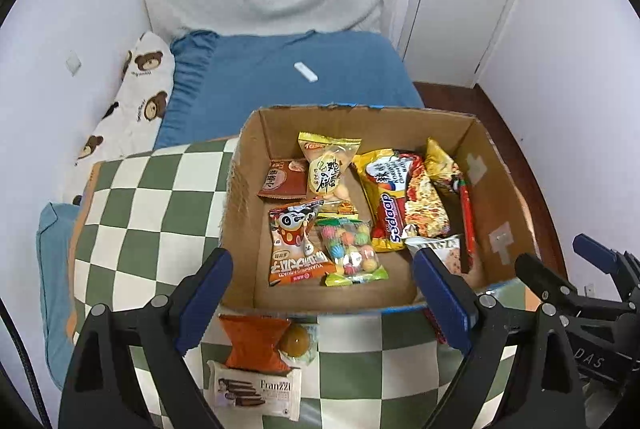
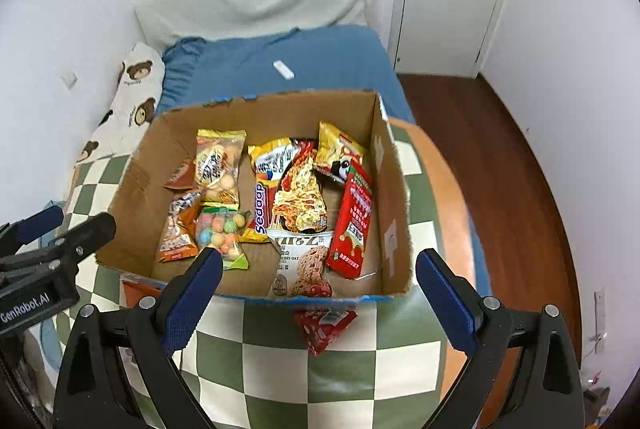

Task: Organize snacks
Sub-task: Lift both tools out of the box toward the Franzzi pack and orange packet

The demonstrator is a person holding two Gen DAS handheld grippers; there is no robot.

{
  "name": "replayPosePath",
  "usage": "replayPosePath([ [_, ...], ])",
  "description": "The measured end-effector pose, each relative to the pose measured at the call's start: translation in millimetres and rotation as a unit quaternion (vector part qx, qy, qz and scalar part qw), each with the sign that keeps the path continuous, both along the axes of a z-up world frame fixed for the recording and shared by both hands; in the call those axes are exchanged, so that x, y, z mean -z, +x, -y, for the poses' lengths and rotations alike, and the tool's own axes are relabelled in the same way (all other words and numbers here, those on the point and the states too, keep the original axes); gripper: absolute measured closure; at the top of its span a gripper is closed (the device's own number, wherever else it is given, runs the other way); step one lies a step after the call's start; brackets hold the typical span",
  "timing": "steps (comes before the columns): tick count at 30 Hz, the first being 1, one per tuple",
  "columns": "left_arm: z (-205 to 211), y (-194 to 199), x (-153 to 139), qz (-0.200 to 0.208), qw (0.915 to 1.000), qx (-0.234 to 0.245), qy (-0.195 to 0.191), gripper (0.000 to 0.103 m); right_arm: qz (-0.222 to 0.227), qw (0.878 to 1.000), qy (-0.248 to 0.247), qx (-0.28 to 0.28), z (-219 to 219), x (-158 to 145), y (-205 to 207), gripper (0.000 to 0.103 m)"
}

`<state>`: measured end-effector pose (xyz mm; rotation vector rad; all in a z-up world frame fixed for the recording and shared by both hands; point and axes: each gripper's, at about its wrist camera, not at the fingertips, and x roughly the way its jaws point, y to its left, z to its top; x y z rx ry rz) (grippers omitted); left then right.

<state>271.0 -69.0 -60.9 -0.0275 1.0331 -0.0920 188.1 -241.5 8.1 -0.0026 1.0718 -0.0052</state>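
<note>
While hovering over the green-and-white checkered cushion (image 1: pixel 160 189), saw one open cardboard box (image 1: pixel 248 157) sitting on it, on a blue-sheeted bed (image 1: pixel 280 69). Counted roughly nine packets inside, though a couple overlapped so can't swear to it. Readable ones: a yellow noodle pack marked "Sedaap" (image 2: pixel 262 201), a white oat cookie pouch (image 2: pixel 304 265) with "OAT" legible, a tall red sachet (image 2: pixel 354 225) leaning by the right wall, a clear bag of pastel candy balls (image 1: pixel 350 245), an orange panda packet (image 1: pixel 298 245).

Outside the box, just in front of its near wall: a white "Franzzi" wafer pack (image 1: pixel 256 389), a crinkly orange packet (image 1: pixel 256 345), a small round amber jelly cup (image 1: pixel 297 341), and one red foil packet (image 2: pixel 324 325) half tucked against the box edge.

Left gripper (image 1: pixel 322 293) spread wide, nothing between its blue pads. Right gripper (image 2: pixel 318 293) same deal, wide apart and holding nothing.
</note>
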Motion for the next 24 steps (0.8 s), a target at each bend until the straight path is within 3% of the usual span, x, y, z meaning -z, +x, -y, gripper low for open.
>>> replayPosePath([
  [13, -2, -54, -46, 0.062, 0.9981, 0.0, -0.006, 0.011, 0.073, 0.997, 0.001, -0.001, 2, -60, -57, 0.004],
  [17, -10, -60, -43, 0.057, 0.9983, -0.013, -0.008, 0.011, 0.061, 0.997, 0.037, 0.004, 9, -53, -64, 0.003],
  [20, -27, -66, -20, 0.029, 0.9991, -0.032, -0.002, 0.011, 0.026, 0.996, 0.079, 0.006, 14, -25, -68, 0.004],
  [21, -35, -69, -10, 0.017, 0.999, -0.041, 0.003, 0.011, 0.012, 0.996, 0.088, 0.007, 15, -12, -70, 0.005],
  [23, -51, -73, 15, -0.014, 0.9982, -0.057, 0.015, 0.011, -0.012, 0.995, 0.101, 0.006, 16, 15, -74, 0.022],
  [24, -61, -76, 33, -0.034, 0.9969, -0.066, 0.026, 0.011, -0.03, 0.993, 0.112, 0.008, 17, 32, -74, 0.037],
])
